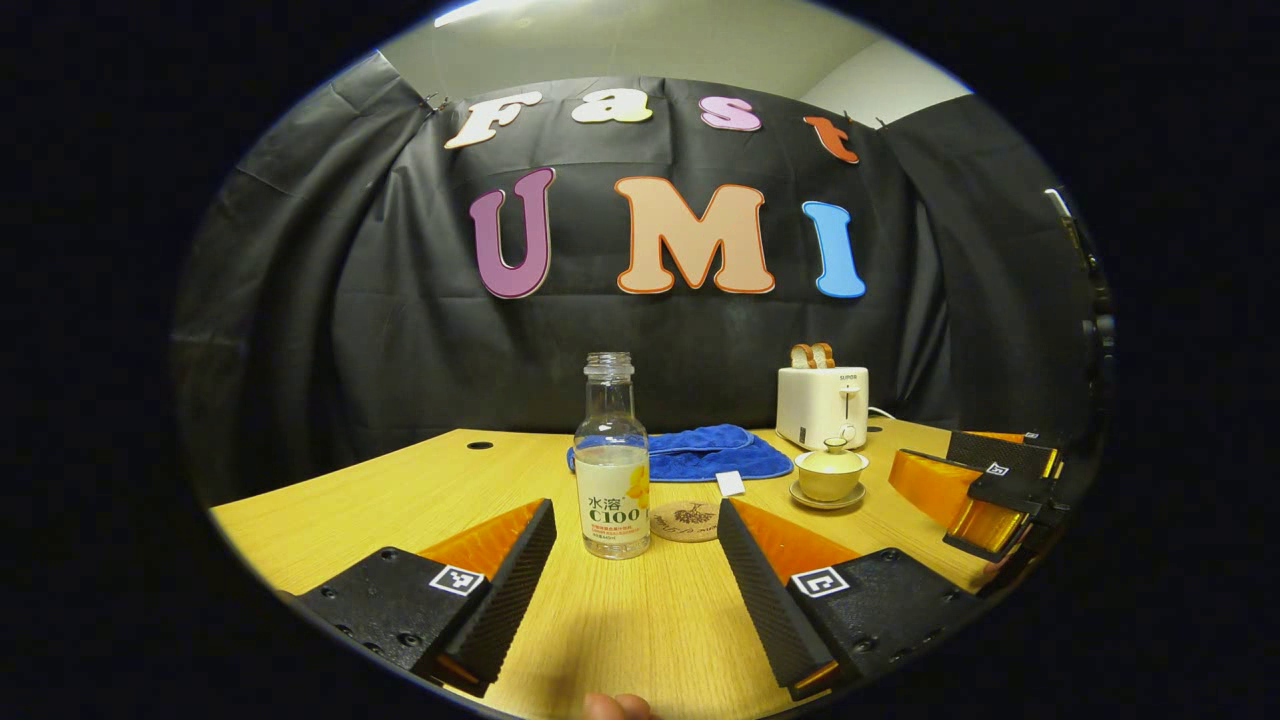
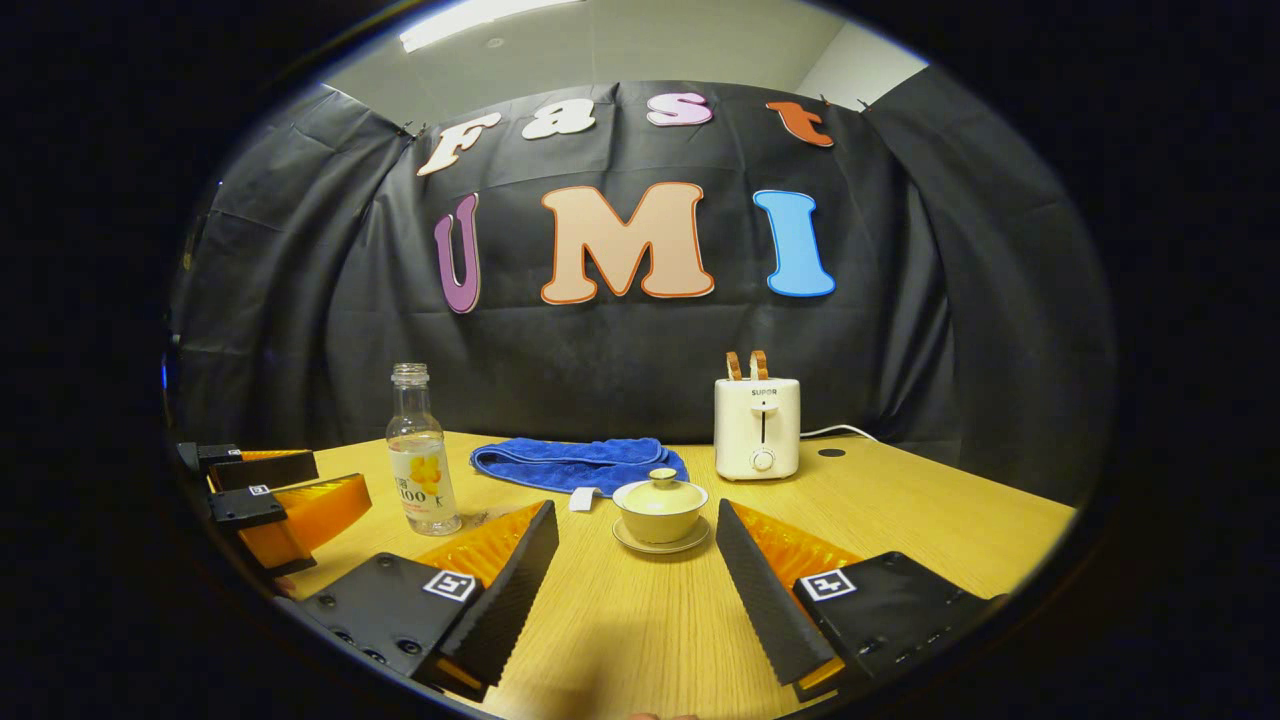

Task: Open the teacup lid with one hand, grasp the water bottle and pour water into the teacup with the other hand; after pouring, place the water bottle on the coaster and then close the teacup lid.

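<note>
Two things to handle: the water bottle point(image 1: 612, 460) and the teacup point(image 2: 660, 512) with its lid point(image 2: 661, 487).
Water bottle: stands upright and uncapped on the worktop point(image 1: 620, 630), straight ahead of the left gripper point(image 1: 636, 560) and between the lines of its fingers, not yet touched.
Bottle handling: clear plastic, about half full by the look of it, so fairly light; thin walls likely give under a hard squeeze and could push water out of the open neck.
Bottle hold: the labelled belly looks best, low enough to keep it steady when tipped; the smooth label may slip.
Teacup: sits on its saucer point(image 2: 660, 545) ahead of the right gripper point(image 2: 637, 560), lid on.
Lid handling: glazed ceramic, stiff, slick and breakable; probably loose on the cup.
Lid hold: the small knob point(image 2: 662, 474) on top is the only real purchase, and it wants a light, centred pinch.
Coaster point(image 1: 686, 520): round, flat, just beside the bottle on the teacup's side, nothing on it.
Left gripper: fingers spread wide, holding nothing.
Right gripper: fingers spread wide, holding nothing.
Further back: a folded blue cloth point(image 1: 705, 452) and a white toaster point(image 2: 757, 427) with bread in its slots.
Risk: knocking the cup off its saucer while lifting the lid.
</note>
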Demonstrator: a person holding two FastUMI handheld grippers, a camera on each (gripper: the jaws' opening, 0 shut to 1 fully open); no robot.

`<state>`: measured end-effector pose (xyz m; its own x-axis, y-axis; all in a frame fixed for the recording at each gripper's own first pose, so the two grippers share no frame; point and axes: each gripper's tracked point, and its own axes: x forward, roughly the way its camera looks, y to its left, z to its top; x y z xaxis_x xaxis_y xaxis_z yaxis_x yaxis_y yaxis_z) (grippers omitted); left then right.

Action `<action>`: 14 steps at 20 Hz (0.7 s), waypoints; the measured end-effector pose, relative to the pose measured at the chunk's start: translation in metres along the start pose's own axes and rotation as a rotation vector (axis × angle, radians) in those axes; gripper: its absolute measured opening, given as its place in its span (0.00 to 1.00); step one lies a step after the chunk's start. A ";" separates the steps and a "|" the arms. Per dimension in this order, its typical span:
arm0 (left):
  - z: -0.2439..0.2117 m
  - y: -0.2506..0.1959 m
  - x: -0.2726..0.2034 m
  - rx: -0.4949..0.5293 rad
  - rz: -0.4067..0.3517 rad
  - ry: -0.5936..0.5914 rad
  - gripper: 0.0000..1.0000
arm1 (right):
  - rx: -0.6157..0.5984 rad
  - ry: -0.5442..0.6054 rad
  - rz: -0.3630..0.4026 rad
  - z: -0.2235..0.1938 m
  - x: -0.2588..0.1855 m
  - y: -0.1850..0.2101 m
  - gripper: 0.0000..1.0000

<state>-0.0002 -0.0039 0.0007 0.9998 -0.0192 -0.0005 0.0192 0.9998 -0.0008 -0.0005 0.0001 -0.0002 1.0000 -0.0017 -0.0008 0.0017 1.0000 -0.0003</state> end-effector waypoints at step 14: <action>0.000 0.000 -0.001 -0.001 0.001 0.000 0.95 | -0.001 0.002 -0.057 -0.002 0.040 -0.014 1.00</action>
<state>-0.0008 -0.0042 0.0009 0.9998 -0.0180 -0.0007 0.0180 0.9998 -0.0014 0.0394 -0.0139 -0.0023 0.9983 -0.0590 -0.0023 0.0590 0.9983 -0.0013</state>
